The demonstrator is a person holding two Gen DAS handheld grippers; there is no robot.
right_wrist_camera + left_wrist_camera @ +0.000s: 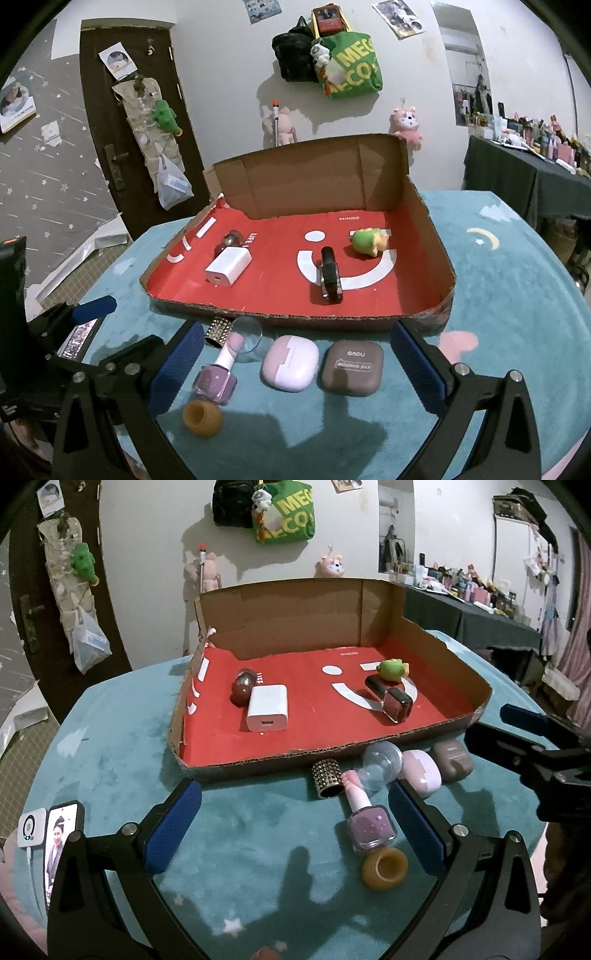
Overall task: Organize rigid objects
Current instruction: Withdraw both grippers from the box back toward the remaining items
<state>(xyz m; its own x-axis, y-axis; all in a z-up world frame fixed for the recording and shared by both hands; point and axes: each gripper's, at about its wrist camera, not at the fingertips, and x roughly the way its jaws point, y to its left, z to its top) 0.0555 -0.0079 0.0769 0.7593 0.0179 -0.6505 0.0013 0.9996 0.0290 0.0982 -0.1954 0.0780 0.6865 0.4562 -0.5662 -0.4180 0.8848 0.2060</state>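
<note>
Left gripper [295, 823]: its 2 blue fingers [173, 825] are spread wide apart and nothing is held — they hang over the teal cloth [122, 760].
Right gripper [295, 363]: its fingers are also spread wide, with nothing gripped.
Between the right fingers: a purple nail polish bottle [216, 380] lying down, a lilac case [291, 363] and a brown eye shadow case [351, 367] are seen side by side.
Just beside them: an amber ring-shaped thing [202, 418], a studded tube [218, 331] and a clear ball [248, 338] are found by the box's front wall.
Cardboard box [436, 236]: open on top, red inside.
Inside the box: a white charger [228, 270], a dark red ball [243, 686], a dark nail polish bottle [330, 277] and a green toy [365, 240] — all apart from the grippers.
</note>
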